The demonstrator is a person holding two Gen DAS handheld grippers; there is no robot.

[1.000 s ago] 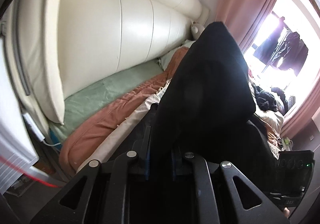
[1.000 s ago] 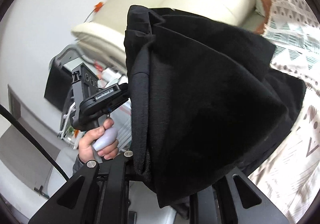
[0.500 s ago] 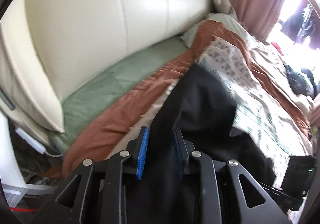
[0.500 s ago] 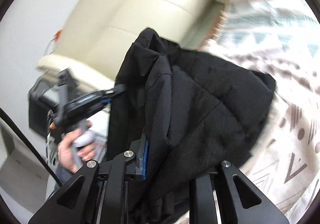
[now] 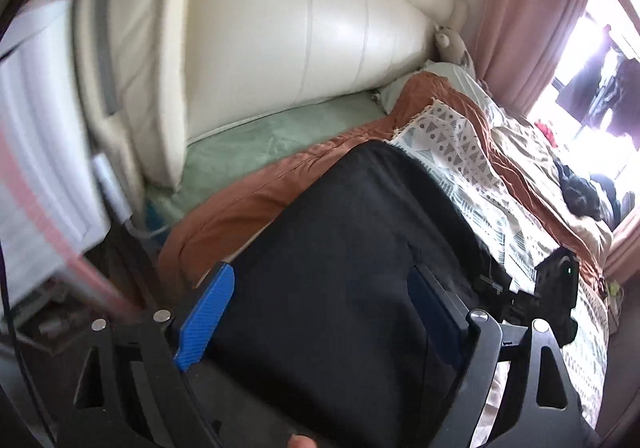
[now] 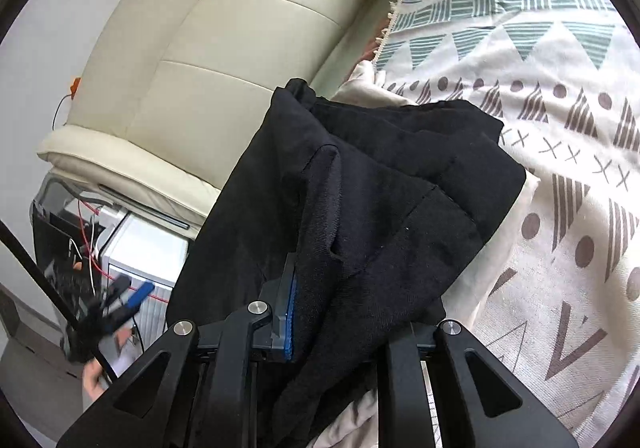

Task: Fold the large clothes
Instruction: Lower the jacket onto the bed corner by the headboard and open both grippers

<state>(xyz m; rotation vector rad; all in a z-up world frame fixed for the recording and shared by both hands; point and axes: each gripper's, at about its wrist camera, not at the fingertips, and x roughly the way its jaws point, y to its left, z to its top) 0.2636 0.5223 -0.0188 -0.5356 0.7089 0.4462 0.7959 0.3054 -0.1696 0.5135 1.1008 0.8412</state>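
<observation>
Since half a second earlier the left gripper (image 5: 320, 312) had let go: its blue pads, which had been pinched on the black garment (image 5: 360, 248), now stood wide apart with the cloth lying loose between and beneath them. The garment had come down out of the air and lay on the bed (image 5: 280, 192), spread over the patterned blanket (image 6: 540, 96) near the cream headboard (image 5: 280, 28), its near edge hanging off the bedside. The right gripper (image 6: 340, 312) was clamped on a bunched fold of the garment (image 6: 380, 188), thick layers wedged between its fingers. From where I stood the step looked like laying the piece down flat before the next fold. To do it well, I reckoned the right side should be lowered to the blanket and drawn outward to pull the creases out before it too let go, since the cloth there was heaped in several overlapping layers. The left one would want a fresh corner, not the middle. The risk was the overhanging part sliding off.
</observation>
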